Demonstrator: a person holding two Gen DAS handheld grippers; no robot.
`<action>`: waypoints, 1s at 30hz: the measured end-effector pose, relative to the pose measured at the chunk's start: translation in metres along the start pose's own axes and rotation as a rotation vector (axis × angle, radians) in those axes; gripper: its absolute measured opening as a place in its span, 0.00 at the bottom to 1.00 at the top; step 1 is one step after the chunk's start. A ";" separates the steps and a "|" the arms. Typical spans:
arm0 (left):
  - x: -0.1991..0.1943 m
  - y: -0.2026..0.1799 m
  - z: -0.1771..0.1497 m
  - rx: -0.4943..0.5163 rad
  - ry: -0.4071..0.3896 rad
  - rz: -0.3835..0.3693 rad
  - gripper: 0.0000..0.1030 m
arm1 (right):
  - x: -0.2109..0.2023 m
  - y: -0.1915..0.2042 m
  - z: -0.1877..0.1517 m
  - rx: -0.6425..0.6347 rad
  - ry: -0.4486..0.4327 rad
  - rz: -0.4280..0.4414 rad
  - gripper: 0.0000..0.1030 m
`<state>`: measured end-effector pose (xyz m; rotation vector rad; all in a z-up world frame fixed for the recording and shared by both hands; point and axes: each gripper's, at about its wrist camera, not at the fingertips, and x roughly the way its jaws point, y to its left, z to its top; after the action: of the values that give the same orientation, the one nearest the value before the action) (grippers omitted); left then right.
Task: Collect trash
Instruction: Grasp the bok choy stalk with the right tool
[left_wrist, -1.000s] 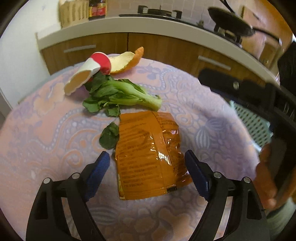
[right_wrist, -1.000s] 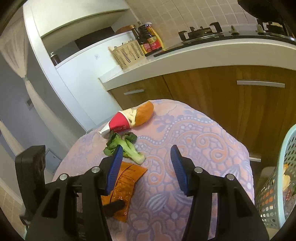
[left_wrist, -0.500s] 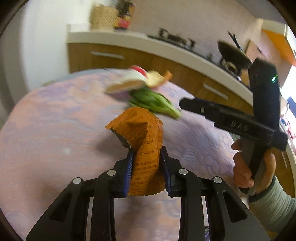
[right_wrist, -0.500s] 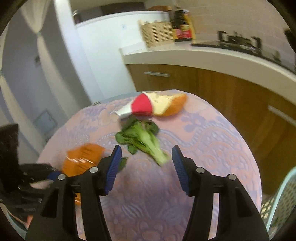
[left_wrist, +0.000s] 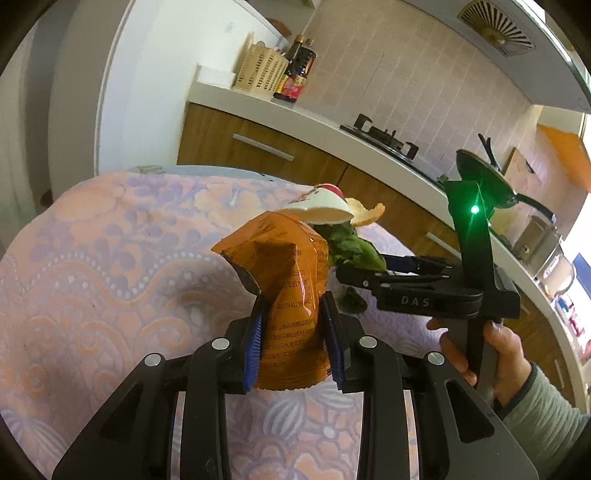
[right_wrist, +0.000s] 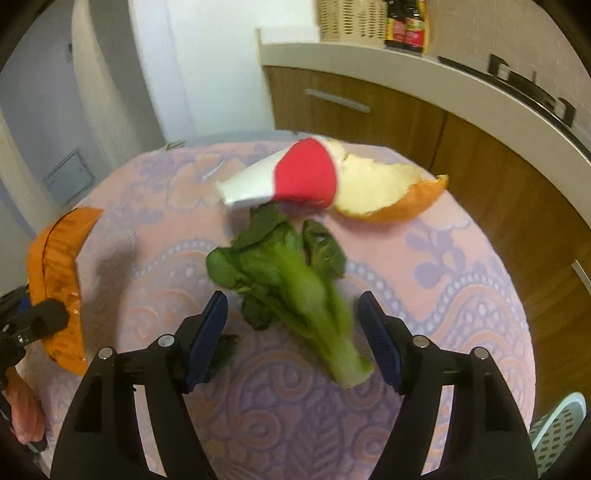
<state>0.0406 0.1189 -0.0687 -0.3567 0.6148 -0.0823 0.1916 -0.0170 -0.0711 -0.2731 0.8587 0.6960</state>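
My left gripper (left_wrist: 295, 332) is shut on an orange snack wrapper (left_wrist: 284, 280) and holds it above the table; the wrapper also shows at the left of the right wrist view (right_wrist: 55, 273). My right gripper (right_wrist: 293, 332) is open, its jaws on either side of a green leafy vegetable (right_wrist: 295, 284) lying on the cloth. Behind the vegetable lie a crushed red and white paper cup (right_wrist: 291, 177) and an orange peel (right_wrist: 388, 192). The right gripper also shows in the left wrist view (left_wrist: 354, 277), beside the vegetable (left_wrist: 351, 247).
The round table has a pink and purple patterned cloth (right_wrist: 461, 277). A pale mesh basket (right_wrist: 557, 428) stands off the table's right edge. Wooden cabinets and a white counter (left_wrist: 332, 125) with bottles and a stove lie behind.
My left gripper closed on the orange wrapper and lifted it off the table. My right gripper moved forward and down until its open jaws straddle the green vegetable.
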 end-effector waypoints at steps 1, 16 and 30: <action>0.000 0.000 0.000 0.003 -0.005 0.001 0.28 | 0.000 0.002 -0.001 -0.011 -0.003 -0.011 0.53; -0.005 0.004 -0.001 -0.006 -0.014 0.010 0.28 | -0.070 0.009 -0.059 -0.004 -0.113 0.029 0.19; -0.020 -0.048 0.014 0.115 -0.031 -0.032 0.28 | -0.178 -0.053 -0.135 0.170 -0.278 -0.076 0.18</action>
<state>0.0338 0.0815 -0.0305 -0.2563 0.5716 -0.1416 0.0646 -0.2024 -0.0226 -0.0542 0.6338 0.5701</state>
